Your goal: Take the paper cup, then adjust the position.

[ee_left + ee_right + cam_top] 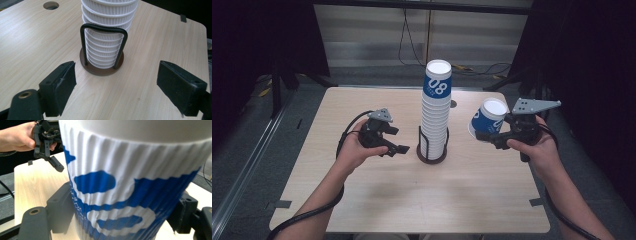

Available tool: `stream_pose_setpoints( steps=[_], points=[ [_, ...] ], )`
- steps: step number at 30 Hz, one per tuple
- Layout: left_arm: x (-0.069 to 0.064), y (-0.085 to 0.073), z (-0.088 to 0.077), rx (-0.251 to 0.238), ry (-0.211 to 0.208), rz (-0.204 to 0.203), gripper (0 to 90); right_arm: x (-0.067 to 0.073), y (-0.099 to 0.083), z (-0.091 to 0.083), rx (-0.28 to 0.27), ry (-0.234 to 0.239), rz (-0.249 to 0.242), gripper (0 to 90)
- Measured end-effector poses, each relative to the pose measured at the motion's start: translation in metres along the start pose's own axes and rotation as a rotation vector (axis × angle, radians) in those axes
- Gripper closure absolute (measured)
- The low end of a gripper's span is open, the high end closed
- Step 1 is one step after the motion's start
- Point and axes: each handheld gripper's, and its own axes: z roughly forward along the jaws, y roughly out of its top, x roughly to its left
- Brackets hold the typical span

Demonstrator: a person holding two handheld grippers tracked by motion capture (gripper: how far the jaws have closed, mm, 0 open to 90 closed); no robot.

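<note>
The right tool (pixel 492 135) gripped a single paper cup (pixel 488 118), white with blue print, its jaws pressed against the ribbed wall on both sides, as the right gripper view showed up close (pixel 135 195). The cup was held upside down and tilted, above the right part of the desk (pixel 377 200), well to the right of the stack. It was clear of the desk top and apart from the other cups.

A tall stack of cups (pixel 436 112) stood upside down at the middle of the desk, in a round brown holder (pixel 432 156) with black wire loops rising beside the lowest cups. The topmost cup of the stack carried the same blue band with white figures.

The left tool (pixel 398 141) hovered just left of the holder, its jaws wide apart with nothing between them. In the left gripper view, the two black pads (pixel 65 82) framed the holder's base (pixel 102 70) and the lower ribbed cups (pixel 103 50) from the near side without touching them. A small round hole (pixel 51 5) lay in the desk beyond the stack.
</note>
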Motion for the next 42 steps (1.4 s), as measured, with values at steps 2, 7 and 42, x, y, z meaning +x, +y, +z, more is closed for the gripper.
stream_pose_setpoints(
  steps=[2,7,42],
  points=[
    [0.0,0.0,0.0,0.001,-0.001,0.003,15.6,0.002,-0.002,0.001,0.009,0.005,-0.005,21.0],
    [-0.001,-0.002,0.0,0.006,-0.001,0.005,15.7,0.006,-0.007,0.003,0.021,0.014,-0.016,20.9],
    [-0.013,-0.022,0.007,0.042,-0.027,0.027,15.7,0.028,-0.039,0.032,0.095,0.111,-0.047,21.1]
  ],
)
